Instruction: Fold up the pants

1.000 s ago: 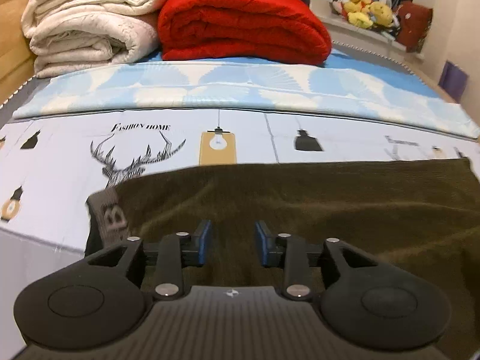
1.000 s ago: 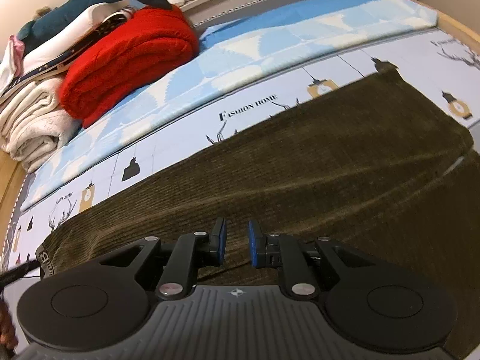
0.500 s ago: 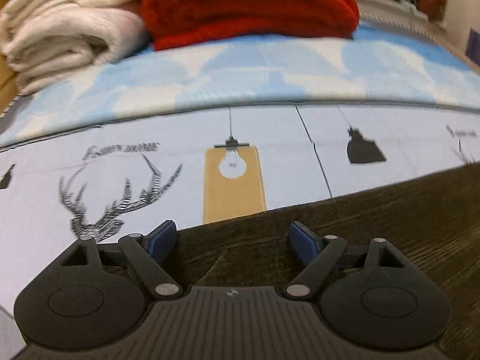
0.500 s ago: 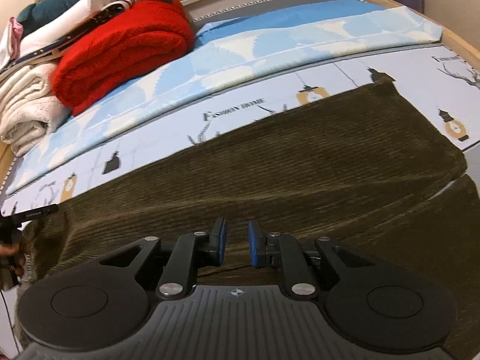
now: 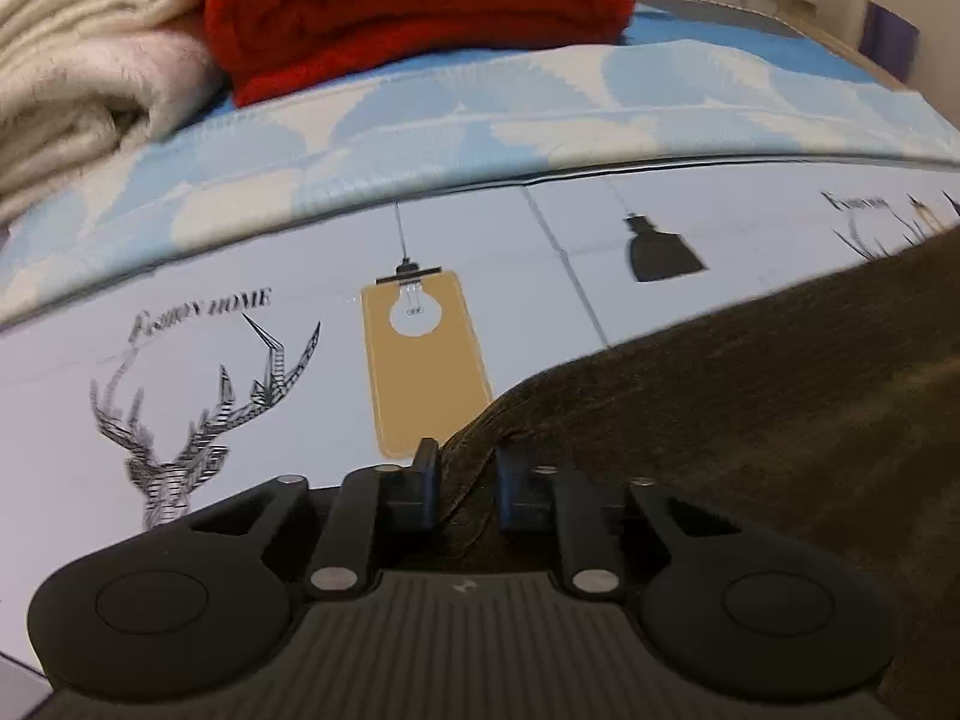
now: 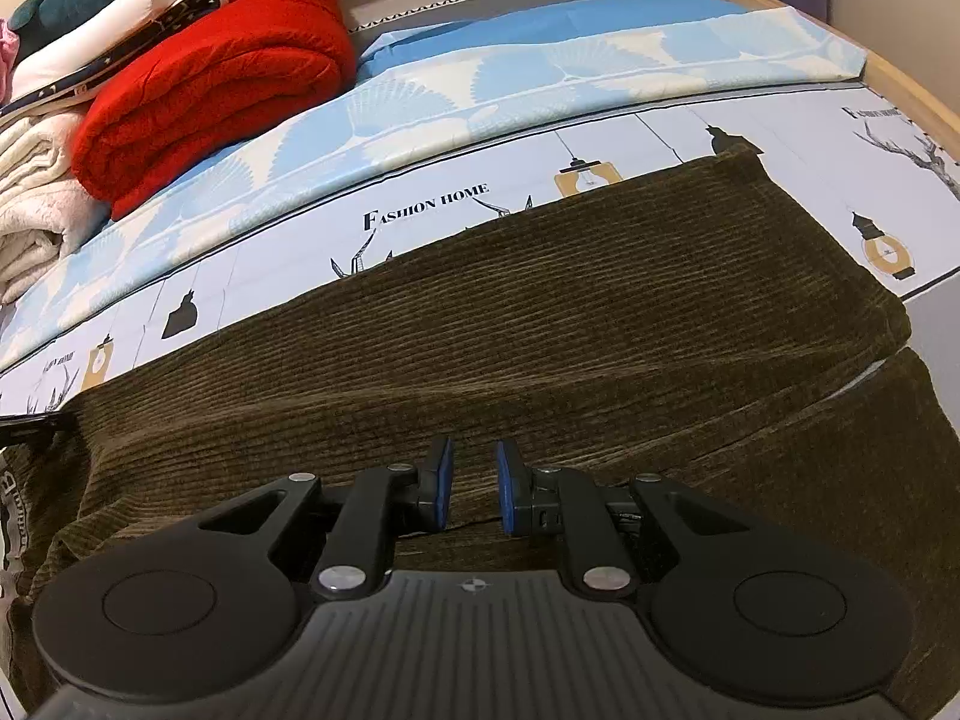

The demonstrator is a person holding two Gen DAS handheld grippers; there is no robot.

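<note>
The pants (image 6: 540,324) lie flat on the bed sheet (image 5: 252,360), in front of the red blanket (image 5: 414,6). The left tool (image 5: 465,483) has just been closing and now pinches the pants' raised edge between its pads. The right tool (image 6: 474,489) is nearly pressed together over a fold of the cloth; whether it really holds it, I cannot tell. The risk, I think: the left grip takes only a thin edge, so the heavy corduroy may slip out on lifting. If only one side holds, the fold will come out crooked.
</note>
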